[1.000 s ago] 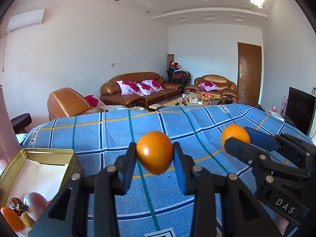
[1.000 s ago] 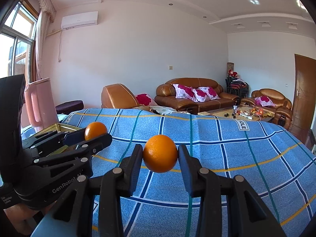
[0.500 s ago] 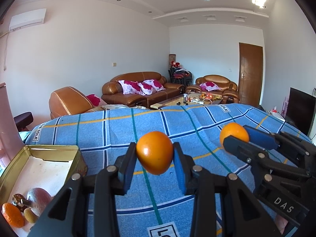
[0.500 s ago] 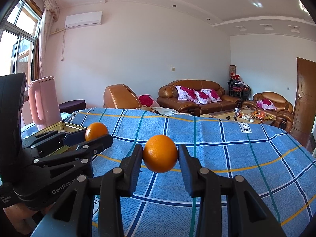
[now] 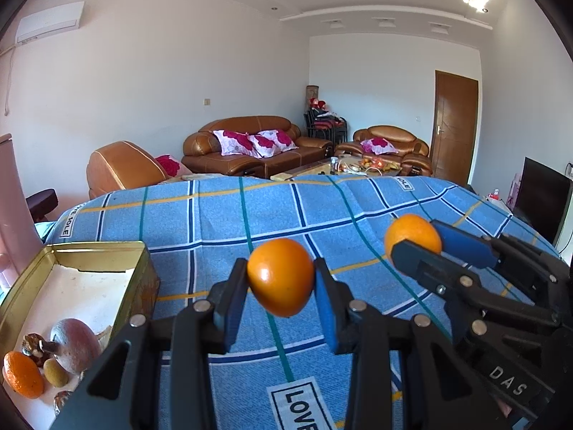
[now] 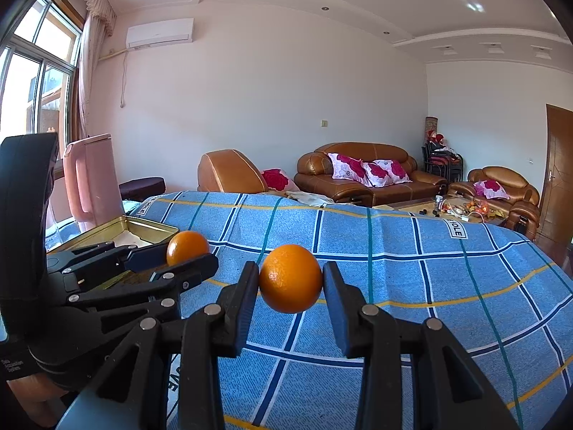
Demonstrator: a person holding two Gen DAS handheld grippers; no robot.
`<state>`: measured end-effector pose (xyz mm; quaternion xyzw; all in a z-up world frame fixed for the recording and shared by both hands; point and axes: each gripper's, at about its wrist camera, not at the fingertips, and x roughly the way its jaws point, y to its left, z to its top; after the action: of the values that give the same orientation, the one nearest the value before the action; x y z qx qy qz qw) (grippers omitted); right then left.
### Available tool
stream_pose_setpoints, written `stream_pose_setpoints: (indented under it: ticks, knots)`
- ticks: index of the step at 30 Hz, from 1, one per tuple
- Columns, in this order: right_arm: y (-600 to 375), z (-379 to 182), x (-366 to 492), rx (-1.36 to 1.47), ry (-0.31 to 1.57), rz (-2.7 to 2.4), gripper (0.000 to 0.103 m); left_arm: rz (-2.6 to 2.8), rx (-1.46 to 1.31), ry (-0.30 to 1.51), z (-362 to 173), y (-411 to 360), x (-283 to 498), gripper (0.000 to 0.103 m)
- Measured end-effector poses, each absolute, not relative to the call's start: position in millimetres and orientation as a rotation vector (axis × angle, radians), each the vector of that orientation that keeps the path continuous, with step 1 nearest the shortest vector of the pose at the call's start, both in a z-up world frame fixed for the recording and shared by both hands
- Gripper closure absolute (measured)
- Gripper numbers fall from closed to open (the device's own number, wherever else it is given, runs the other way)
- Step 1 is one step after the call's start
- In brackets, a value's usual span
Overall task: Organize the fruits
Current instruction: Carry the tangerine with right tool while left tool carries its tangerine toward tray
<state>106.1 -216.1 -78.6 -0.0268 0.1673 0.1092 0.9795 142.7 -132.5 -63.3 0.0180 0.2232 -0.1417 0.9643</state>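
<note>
My left gripper is shut on an orange, held above the blue checked cloth. To its right, my right gripper is shut on a second orange. In the right wrist view that right gripper clamps its orange, and the left gripper with its orange shows at the left. A gold tin box lies at the lower left of the left wrist view; it holds a small orange, a purplish round fruit and small pieces.
A pink jug stands behind the tin box by the window. Brown leather sofas and a coffee table lie beyond the cloth-covered table. A dark TV screen is at the right.
The left wrist view has shifted slightly, so the tin box shows further in at the lower left. Both grippers keep their oranges clamped.
</note>
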Motion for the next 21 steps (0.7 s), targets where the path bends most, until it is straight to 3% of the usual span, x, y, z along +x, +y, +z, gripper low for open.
stream_pose_setpoints:
  ticks: [21]
  knots:
    - [-187.8, -87.6, 85.9, -0.050, 0.427, 0.293, 0.064, -0.232, 0.062, 0.526, -69.3, -97.1, 113.3, 0.066]
